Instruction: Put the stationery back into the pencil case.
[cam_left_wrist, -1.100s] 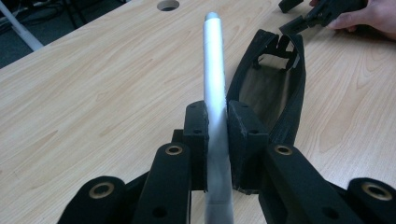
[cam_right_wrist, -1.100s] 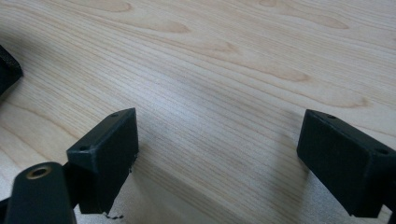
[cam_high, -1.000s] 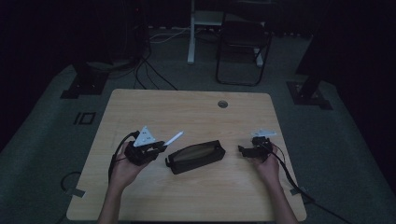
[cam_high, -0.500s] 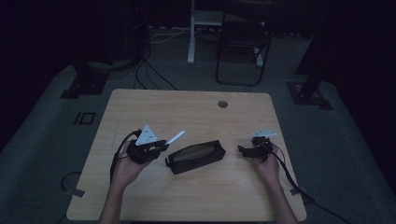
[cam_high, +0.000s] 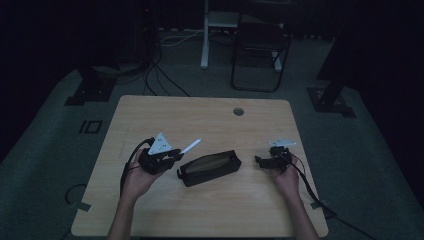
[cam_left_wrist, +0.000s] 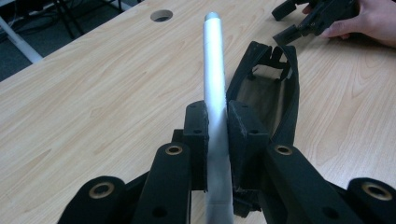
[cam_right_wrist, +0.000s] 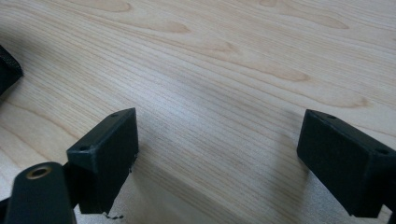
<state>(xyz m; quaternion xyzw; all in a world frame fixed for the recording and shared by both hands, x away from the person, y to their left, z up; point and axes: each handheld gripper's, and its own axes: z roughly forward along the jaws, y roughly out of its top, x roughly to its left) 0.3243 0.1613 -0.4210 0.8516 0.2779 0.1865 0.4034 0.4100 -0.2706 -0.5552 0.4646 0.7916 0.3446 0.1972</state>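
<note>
Since the silver pen (cam_left_wrist: 213, 74) is pinched near its lower end by the left gripper (cam_left_wrist: 216, 122), jaws clamped tight on it, most of its length sticks out unsupported, so it could pivot or slip. It hangs just left of the open black pouch (cam_high: 208, 167) mid-counter (cam_high: 200, 115); the tip may catch the pouch rim and miss. Right gripper (cam_right_wrist: 217, 154), jaws wide and empty, rests right of the pouch, not steadying it, so the pouch may slide.
</note>
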